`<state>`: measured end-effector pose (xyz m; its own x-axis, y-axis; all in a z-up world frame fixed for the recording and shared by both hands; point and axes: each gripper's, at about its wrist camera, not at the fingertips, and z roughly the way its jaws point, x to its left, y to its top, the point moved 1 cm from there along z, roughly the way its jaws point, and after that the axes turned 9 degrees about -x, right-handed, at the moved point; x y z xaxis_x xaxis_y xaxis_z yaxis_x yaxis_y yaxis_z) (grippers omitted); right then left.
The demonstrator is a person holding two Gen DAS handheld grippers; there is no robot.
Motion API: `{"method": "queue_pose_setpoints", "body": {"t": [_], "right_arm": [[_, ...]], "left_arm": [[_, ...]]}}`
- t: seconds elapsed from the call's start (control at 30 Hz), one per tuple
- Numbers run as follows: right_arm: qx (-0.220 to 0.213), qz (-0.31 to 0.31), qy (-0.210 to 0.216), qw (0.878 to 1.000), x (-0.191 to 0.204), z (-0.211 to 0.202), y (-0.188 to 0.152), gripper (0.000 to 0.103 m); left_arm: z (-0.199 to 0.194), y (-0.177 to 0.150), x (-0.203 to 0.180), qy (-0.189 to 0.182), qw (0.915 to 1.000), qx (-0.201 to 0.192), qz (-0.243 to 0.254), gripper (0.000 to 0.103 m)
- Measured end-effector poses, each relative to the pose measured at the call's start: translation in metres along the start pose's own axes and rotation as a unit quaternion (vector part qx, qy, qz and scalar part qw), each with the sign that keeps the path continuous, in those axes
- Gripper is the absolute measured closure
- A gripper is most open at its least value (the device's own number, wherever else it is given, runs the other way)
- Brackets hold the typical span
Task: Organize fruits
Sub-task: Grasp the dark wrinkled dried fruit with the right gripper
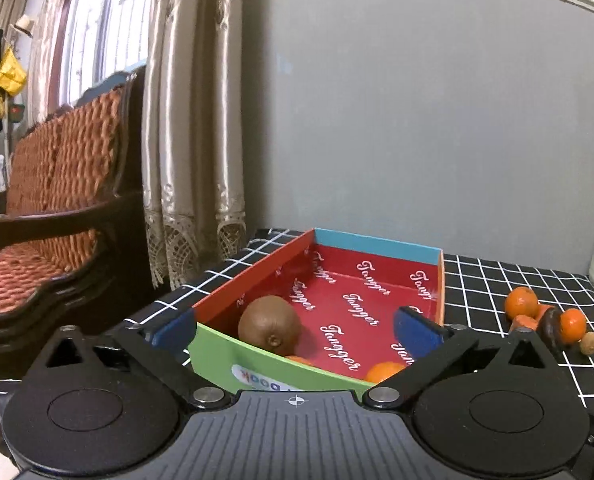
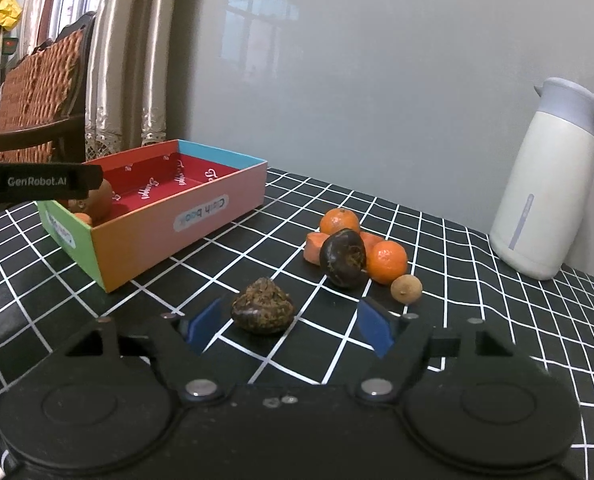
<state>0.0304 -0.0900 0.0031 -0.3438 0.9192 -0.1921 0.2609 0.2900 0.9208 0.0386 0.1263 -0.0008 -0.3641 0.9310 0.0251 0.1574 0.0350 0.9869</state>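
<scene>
Left gripper (image 1: 297,330): jaws stood wide apart and gripped nothing, hovering at the near end of the box, one blue pad outside its left wall, the other over its red floor.
Box (image 1: 257,354): an open multicoloured cardboard box with "Tangger" lettering inside, right ahead of the left gripper on the checked tablecloth (image 2: 477,320).
Kiwi (image 1: 270,328): sat inside the box, between the left gripper's pads and nearer the left one, against the near green wall.
Tangerines in the box (image 1: 384,371): one showed just beside the right pad; a second orange sliver by the kiwi was probably another, though it was mostly hidden.
Right gripper (image 2: 289,326): fingers spread, holding nothing, low over the cloth.
Dark rough fruit (image 2: 263,311): lay on the cloth between the right gripper's pads, closer to the left pad, not touched by either.
Fruit cluster (image 2: 357,252): beyond the right gripper, two tangerines, a dark glossy fruit, carrot chunks and a small tan longan, bunched together.
Thermos jug (image 2: 553,184): far right of the right gripper, by the wall.
</scene>
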Motion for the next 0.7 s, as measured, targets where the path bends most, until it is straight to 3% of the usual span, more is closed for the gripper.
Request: {"method": "queue_pose_setpoints", "body": {"t": [0.13,0.23,0.53,0.7], "right_arm": [[0.001,0.002,0.001,1.0,-0.002,-0.002,-0.001,0.028],[0.003,0.004,0.0,1.0,-0.003,-0.001,-0.001,0.028],[0.011,0.007,0.002,1.0,0.004,0.003,-0.001,0.027],[0.017,0.008,0.002,1.0,0.009,0.011,-0.002,0.027]], "left_arm": [[-0.013,0.001,-0.011,0.006,0.9987,-0.03,0.04,0.0],[-0.017,0.003,-0.01,0.017,0.9984,-0.03,0.045,0.0],[-0.023,0.011,0.015,0.02,0.9979,0.0,-0.061,0.0],[-0.018,0.006,0.023,-0.002,0.9958,0.036,-0.085,0.0]]}}
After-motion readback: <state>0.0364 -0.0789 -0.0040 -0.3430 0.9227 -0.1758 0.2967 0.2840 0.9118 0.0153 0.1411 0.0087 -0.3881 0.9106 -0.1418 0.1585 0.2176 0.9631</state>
